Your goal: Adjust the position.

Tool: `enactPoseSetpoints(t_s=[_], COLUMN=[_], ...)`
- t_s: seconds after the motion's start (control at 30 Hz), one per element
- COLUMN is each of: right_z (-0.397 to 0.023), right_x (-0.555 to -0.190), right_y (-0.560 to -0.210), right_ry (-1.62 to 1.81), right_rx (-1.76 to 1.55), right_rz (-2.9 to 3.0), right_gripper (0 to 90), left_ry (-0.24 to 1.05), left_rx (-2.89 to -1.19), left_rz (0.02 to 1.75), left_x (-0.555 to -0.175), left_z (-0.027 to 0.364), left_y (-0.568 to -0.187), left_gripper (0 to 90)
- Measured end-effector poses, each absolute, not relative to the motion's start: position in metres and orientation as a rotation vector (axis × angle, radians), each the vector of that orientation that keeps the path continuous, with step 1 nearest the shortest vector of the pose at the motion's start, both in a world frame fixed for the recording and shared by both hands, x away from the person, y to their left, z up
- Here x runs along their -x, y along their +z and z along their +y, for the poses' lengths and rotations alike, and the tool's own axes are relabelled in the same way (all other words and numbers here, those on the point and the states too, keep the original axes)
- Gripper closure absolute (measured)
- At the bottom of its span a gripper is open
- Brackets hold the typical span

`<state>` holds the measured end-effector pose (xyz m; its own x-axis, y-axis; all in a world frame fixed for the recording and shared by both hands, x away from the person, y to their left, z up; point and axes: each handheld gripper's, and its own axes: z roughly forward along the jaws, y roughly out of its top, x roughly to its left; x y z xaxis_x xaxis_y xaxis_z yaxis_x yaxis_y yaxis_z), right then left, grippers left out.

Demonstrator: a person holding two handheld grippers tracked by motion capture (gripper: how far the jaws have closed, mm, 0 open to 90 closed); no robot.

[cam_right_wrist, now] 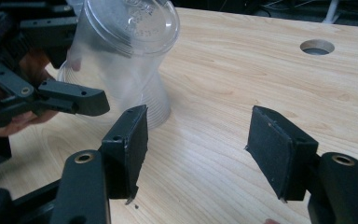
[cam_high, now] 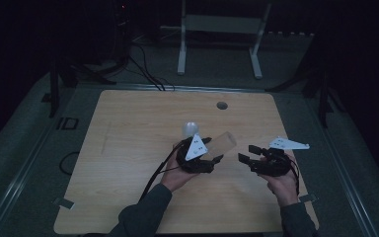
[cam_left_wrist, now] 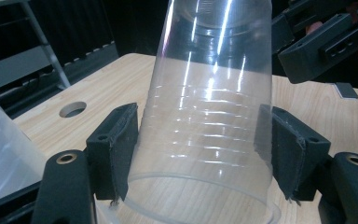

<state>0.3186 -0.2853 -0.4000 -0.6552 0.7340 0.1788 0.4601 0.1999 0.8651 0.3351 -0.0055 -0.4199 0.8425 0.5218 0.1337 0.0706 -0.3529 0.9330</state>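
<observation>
So the left gripper (cam_left_wrist: 200, 149) is clamped on a clear plastic cup (cam_left_wrist: 205, 107), holding it tipped over just above the wooden table (cam_high: 128, 148). The right gripper (cam_right_wrist: 196, 149) sits close beside it, jaws apart with nothing between them.

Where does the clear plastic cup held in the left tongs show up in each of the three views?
High view: the clear plastic cup lies tilted at table centre, just right of the left tongs.
Left gripper view: it fills the middle, clamped between the two pads.
Right gripper view: upper left, its closed base facing the camera.
Shared landmark: the round hole in the tabletop.
</observation>
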Motion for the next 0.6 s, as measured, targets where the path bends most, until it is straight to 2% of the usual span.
enactPoseSetpoints(t_s=[0.6], right_z=[-0.279], right_x=[-0.318], right_y=[-0.386], right_ry=[1.3], right_rx=[-0.952], right_rz=[2.321], right_gripper=[38.4], left_ry=[0.453], left_rx=[-1.928], left_rz=[0.375], left_x=[-0.336], left_z=[0.003], left_y=[-0.408], left_gripper=[30.9])
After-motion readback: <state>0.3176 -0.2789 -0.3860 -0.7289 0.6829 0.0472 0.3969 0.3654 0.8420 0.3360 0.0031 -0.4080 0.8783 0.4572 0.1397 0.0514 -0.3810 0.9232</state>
